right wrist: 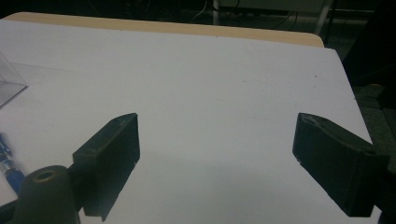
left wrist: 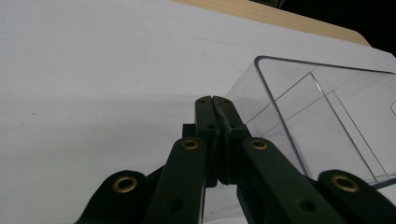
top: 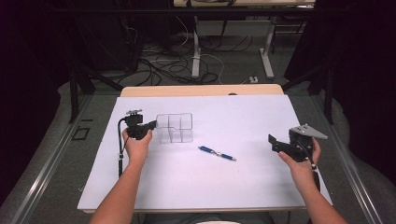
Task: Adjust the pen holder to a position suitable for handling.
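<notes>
A clear plastic box (top: 175,127) with inner dividers stands left of centre on the white table cover (top: 210,186). My left gripper (top: 153,124) is at the box's left side, its jaws shut on the thin left wall. In the left gripper view the closed jaws (left wrist: 215,100) pinch the wall of the clear box (left wrist: 327,116). A blue pen (top: 217,153) lies on the cover right of the box. My right gripper (top: 274,143) hovers open at the right, away from the pen. The right gripper view has my right gripper (right wrist: 217,126) spread wide over bare cover, the blue pen (right wrist: 7,163) at its left edge.
A strip of wooden tabletop (top: 201,90) shows beyond the cover's far edge. Behind it are table legs and cables on the floor (top: 187,60). A corner of the clear box (right wrist: 9,84) sits at the left of the right gripper view.
</notes>
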### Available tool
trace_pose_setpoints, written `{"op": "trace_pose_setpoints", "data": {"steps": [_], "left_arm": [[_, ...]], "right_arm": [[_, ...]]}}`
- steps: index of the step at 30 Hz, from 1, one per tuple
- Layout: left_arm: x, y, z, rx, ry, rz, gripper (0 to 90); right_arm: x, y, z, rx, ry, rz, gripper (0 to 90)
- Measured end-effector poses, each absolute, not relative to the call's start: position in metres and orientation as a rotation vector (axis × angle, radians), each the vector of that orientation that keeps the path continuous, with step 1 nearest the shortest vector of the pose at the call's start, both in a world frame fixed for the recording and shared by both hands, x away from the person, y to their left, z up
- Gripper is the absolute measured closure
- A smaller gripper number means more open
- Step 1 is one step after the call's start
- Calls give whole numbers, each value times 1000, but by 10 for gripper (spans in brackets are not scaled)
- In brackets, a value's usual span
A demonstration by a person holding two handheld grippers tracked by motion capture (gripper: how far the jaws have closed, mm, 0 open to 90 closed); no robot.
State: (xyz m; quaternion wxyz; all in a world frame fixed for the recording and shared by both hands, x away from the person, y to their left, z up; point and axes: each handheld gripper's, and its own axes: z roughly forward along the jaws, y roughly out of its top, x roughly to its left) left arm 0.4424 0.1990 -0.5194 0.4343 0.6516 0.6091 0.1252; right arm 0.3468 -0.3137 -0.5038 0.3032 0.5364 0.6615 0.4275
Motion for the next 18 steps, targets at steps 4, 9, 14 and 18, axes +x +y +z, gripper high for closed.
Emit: {"op": "trace_pose_setpoints", "data": {"steps": [4,9,14,18], "left_arm": [[444,189,-519,1626,1506,287,900],[446,171,-517,1664,1469,274,900],[448,153,-517,1673,1453,268,900],[449,141,-515,1707,1431,276,900]], "right_arm": [[347,-314,-504,1412,1759,1133,145],[346,-315,-504,1421,1753,1129,145],[347,-315,-505,1418,1765,1135,145],[346,-315,-504,1421,1769,1134,145]]}}
